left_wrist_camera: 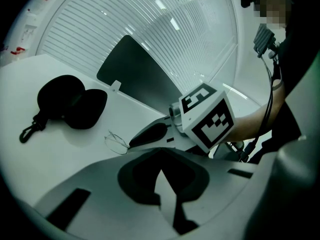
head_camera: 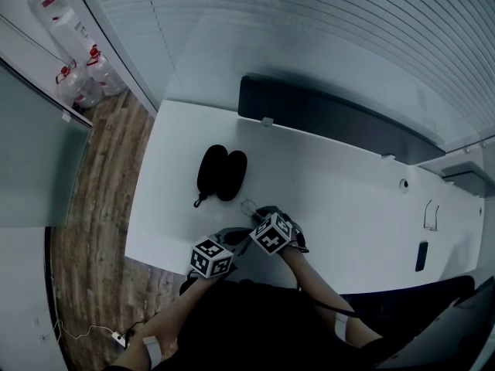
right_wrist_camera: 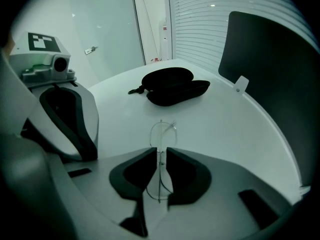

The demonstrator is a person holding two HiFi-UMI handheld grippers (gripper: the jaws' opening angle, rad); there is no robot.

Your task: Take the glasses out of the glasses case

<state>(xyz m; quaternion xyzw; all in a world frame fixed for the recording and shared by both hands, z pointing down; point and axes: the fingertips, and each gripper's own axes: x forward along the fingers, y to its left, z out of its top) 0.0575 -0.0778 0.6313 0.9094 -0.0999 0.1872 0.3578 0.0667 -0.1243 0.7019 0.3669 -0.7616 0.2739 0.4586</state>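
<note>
The glasses [right_wrist_camera: 161,134] are pinched in the right gripper [right_wrist_camera: 160,156], jaws drawn narrow on the thin wire frame, seen edge-on; one clear lens loop pokes out past the tips; the rest runs back between the pads and is hard to follow; whether the frame touches the table [head_camera: 332,199] I can't tell. All this is close to the table's near edge, towards its left corner; the glasses case [head_camera: 222,173] lies open just beyond, black, its two halves side by side, a small clasp loop trailing off the near end, the inside too dark to read. The left gripper [left_wrist_camera: 160,166] hangs just beside its partner at the near edge, jaws together on nothing. No brand shows on case or frame; the marker cubes carry only black-and-white squares; big water bottles [head_camera: 85,79] on the wooden floor past the left edge wear red labels too small to read. A dark panel [head_camera: 332,118] stands along the far edge; a small dark slab [head_camera: 421,255] lies near the right end, too small to identify.
</note>
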